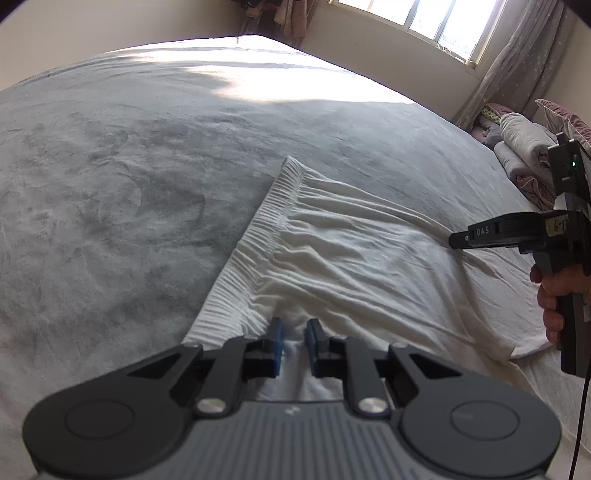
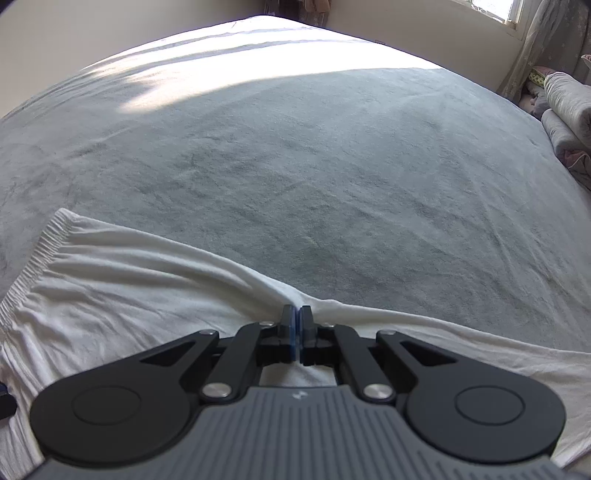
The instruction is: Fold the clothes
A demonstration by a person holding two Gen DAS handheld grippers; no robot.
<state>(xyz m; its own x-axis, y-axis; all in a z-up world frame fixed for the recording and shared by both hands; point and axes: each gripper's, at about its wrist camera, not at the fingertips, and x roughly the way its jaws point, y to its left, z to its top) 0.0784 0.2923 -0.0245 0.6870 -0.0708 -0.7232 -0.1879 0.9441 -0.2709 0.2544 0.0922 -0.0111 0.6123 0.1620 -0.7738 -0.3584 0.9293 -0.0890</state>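
Observation:
A white garment [image 1: 332, 251] with a ribbed elastic waistband [image 1: 255, 236] lies spread on a grey bed cover [image 1: 110, 166]. My left gripper [image 1: 294, 328] is open, its blue pads a small gap apart, low over the cloth just right of the waistband. My right gripper [image 2: 296, 314] is shut on the garment's far edge [image 2: 236, 273], and the cloth puckers toward the pinch. The right gripper also shows in the left wrist view [image 1: 456, 240], held by a hand at the garment's far side. The waistband shows at the left in the right wrist view [image 2: 33, 254].
The grey cover [image 2: 295, 166] stretches far beyond the garment, with a sunlit band at the back. Rolled bedding and pillows [image 1: 524, 144] are piled at the right edge of the bed. A window [image 1: 424, 18] and curtain [image 1: 509, 66] stand behind.

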